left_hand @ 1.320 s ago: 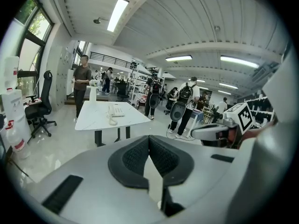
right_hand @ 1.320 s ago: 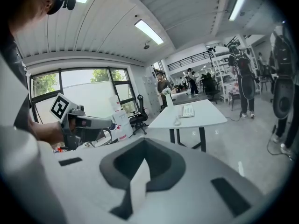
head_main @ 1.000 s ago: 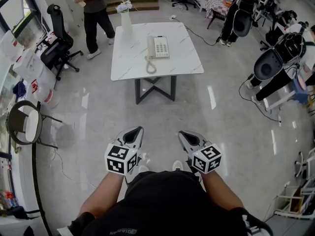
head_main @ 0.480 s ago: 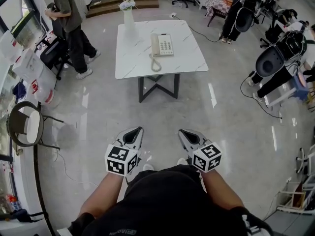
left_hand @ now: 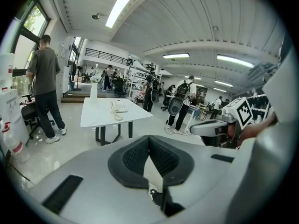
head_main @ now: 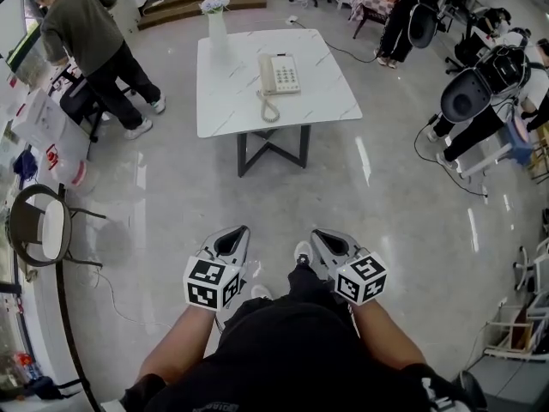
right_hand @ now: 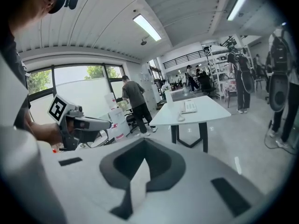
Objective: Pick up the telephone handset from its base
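A beige telephone lies on a white marble-look table far ahead of me, its handset resting on the base's left side with a coiled cord trailing toward me. My left gripper and right gripper are held low by my waist, side by side, well short of the table. Both are shut with nothing between the tips. In the left gripper view the telephone shows small beyond the closed tips. The right gripper view shows the telephone likewise past its own tips.
A white vase with flowers stands at the table's far left corner. A person in a dark shirt bends over beside an office chair at the left. A round chair stands nearer left. People and black equipment crowd the right; glossy floor lies between.
The person at the left has walked further left and bent over. My foot has stepped forward between the grippers, which keep their place by my waist, still shut.
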Available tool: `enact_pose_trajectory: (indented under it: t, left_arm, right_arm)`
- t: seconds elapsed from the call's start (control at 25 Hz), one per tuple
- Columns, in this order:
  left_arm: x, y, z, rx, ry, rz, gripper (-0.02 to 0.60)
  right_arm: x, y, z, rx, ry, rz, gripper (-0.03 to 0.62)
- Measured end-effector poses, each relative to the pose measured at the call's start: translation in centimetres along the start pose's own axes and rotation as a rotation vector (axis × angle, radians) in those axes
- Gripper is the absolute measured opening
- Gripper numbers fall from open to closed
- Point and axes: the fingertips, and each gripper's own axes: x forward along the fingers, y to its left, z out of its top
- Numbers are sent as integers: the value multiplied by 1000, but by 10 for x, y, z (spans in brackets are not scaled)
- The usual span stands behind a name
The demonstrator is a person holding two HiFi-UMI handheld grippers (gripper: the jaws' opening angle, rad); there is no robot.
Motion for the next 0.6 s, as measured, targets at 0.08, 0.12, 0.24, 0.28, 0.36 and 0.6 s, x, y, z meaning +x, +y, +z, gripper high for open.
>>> enact_pose_trajectory:
  t: [0.08, 0.12, 0.24, 0.28, 0.36, 0.6]
  left_arm:
    - [9, 3, 3, -4, 0, -4, 2]
    - [14, 4, 5, -6, -1, -4, 2]
    - [31, 9, 14, -10, -2, -2, 2]
    - [36, 12, 17, -10, 1, 2, 2]
    - [49, 20, 26, -14, 8, 15, 2]
    - [104, 41, 83, 2, -28, 62, 2]
  right_arm:
    - [6, -7, 4, 2, -1, -1, 2]
    - [9, -11, 6, 1, -1, 1, 2]
    - [22, -25, 18, -4, -4, 11, 2]
    - [27, -30, 23, -5, -5, 16, 2]
    - [40, -44, 35, -5, -6, 27, 2]
    - [78, -99, 94, -33, -42, 72, 2]
